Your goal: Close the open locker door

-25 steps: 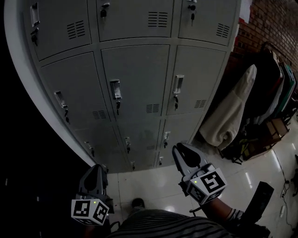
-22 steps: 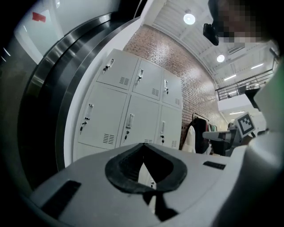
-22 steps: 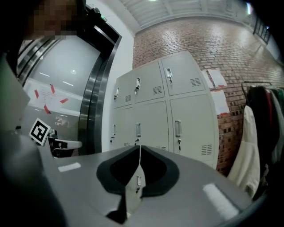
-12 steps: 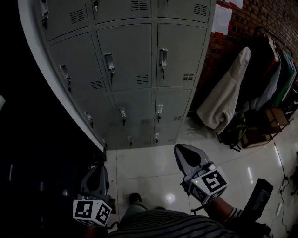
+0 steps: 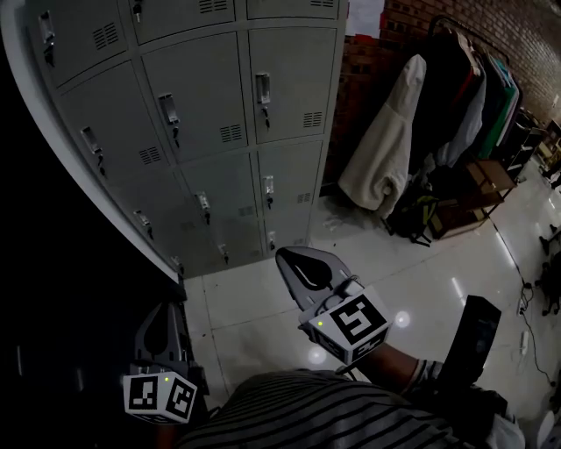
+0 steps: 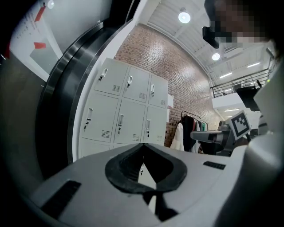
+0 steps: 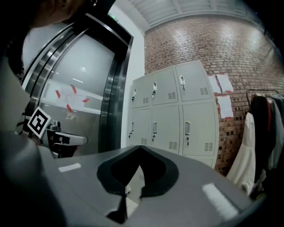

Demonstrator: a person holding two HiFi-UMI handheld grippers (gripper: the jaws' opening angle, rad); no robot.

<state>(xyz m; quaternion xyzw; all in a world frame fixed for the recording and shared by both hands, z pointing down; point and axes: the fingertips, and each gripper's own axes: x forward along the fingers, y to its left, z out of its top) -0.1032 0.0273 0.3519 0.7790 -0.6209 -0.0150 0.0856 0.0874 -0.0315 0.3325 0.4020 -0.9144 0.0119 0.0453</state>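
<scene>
The grey locker bank (image 5: 202, 114) stands at the upper left of the head view, and every door that shows lies flush and closed. My left gripper (image 5: 166, 314) hangs low at the bottom left, jaws shut and empty, well short of the lockers. Over the tiled floor, my right gripper (image 5: 289, 259) points toward the lockers, also shut with nothing in it. In the left gripper view the lockers (image 6: 128, 106) stand beyond my left gripper (image 6: 143, 145). The right gripper view shows the lockers (image 7: 177, 111) past my right gripper (image 7: 140, 147).
A clothes rack (image 5: 465, 88) with dark garments and a white coat (image 5: 381, 149) stands right of the lockers against a brick wall (image 5: 421, 17). A black box (image 5: 471, 346) sits on the glossy floor (image 5: 421, 281) at the lower right. A dark curved glass wall (image 5: 53, 289) runs along the left.
The lockers have slid to the upper left of the head view and lie farther off. More floor and the clothes rack have come into view. The right gripper shifted left in the frame.
</scene>
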